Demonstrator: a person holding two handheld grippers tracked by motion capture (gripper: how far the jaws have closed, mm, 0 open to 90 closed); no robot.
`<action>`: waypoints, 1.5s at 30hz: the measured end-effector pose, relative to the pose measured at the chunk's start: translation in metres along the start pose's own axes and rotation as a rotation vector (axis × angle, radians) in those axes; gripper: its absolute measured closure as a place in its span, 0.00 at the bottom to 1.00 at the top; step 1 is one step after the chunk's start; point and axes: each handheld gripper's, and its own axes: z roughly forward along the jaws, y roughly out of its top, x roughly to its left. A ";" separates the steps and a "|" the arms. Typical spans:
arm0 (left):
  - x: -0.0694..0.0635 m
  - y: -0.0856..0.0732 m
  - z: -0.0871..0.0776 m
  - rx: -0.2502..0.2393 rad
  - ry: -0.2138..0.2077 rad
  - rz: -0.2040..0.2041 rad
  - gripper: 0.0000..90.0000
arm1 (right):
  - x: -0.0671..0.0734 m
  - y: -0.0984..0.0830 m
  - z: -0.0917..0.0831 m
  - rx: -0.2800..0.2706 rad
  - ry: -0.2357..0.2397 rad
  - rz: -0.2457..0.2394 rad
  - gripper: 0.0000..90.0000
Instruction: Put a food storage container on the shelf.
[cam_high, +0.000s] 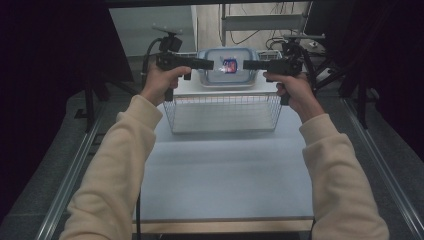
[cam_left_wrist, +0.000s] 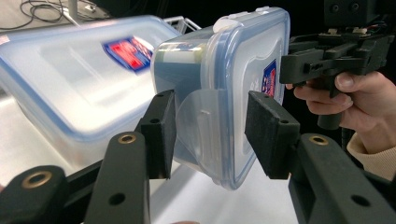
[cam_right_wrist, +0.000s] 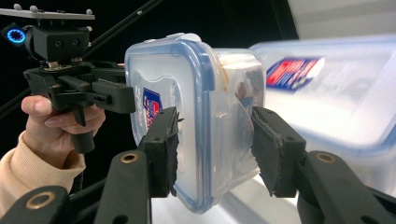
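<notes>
We hold a small lidded box (cam_high: 229, 65) up between our two grippers, over the far end of the table (cam_high: 225, 170) and in front of a larger lidded tub (cam_high: 212, 75) that sits behind a wire basket (cam_high: 223, 113). In the high view the left gripper (cam_high: 209, 64) reaches in from the left and the right gripper (cam_high: 247, 64) from the right, their tips meeting the box at opposite ends.

In the left gripper view the small box (cam_left_wrist: 224, 88) stands on edge, its blue-rimmed lid turned sideways toward the person's side rather than up, and its long axis runs roughly between the two grippers. The left gripper (cam_left_wrist: 210, 135) has its jaws spread either side of the box's clear side flap (cam_left_wrist: 198, 121); we cannot tell whether the pads press on it. In the right gripper view the right gripper (cam_right_wrist: 215, 149) straddles the other end, pads close against lid and body, though a firm clamp is not clear to us. The large tub (cam_right_wrist: 336, 88) looks blurred behind.
</notes>
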 end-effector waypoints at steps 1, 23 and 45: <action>0.003 0.006 0.001 0.002 0.000 0.006 0.60 | -0.003 0.005 0.002 0.002 -0.002 0.004 0.58; 0.057 0.036 0.042 -0.045 0.040 -0.153 0.52 | -0.050 0.050 0.039 0.017 -0.079 0.117 0.52; 0.064 0.025 0.043 -0.102 0.040 -0.171 0.23 | -0.059 0.038 0.027 -0.087 -0.175 0.139 0.35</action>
